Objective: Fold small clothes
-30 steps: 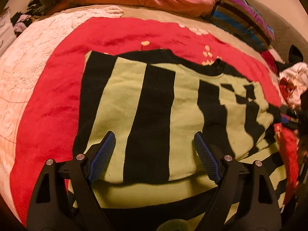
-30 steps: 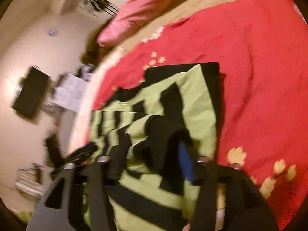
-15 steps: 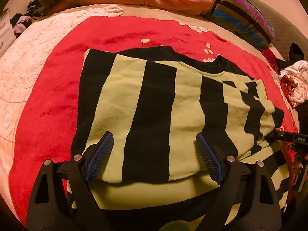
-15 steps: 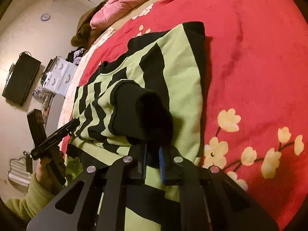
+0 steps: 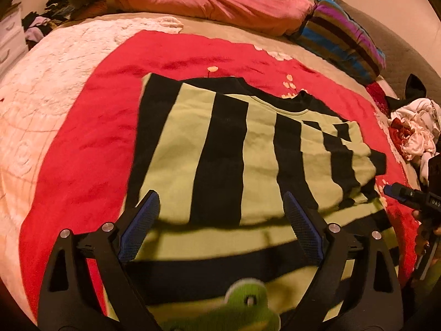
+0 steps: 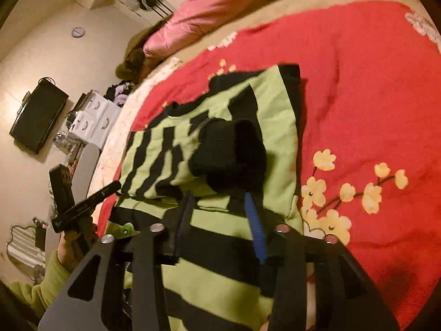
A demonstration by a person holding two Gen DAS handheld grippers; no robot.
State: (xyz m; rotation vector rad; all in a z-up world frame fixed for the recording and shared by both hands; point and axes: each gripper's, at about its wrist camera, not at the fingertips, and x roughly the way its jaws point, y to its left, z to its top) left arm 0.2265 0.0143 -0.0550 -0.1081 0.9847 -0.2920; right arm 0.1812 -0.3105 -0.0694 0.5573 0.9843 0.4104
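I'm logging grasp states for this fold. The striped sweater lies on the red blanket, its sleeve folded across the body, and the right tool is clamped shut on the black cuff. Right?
Not quite. In the right wrist view the right tool is open, its fingers apart just short of the black cuff. The striped sweater does lie on the red blanket, sleeve folded across it.

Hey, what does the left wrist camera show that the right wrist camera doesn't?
Only the left wrist view shows the multicoloured striped pillow, the crumpled white clothes pile and the open left hand-held gripper hovering over the sweater.

Only the right wrist view shows the black wall-mounted television, the round wall clock, the white drawer unit and the sweater's black sleeve cuff lying just ahead of the partly open right hand-held gripper.

Both show the green and black striped sweater, the red flowered blanket and the pink duvet.
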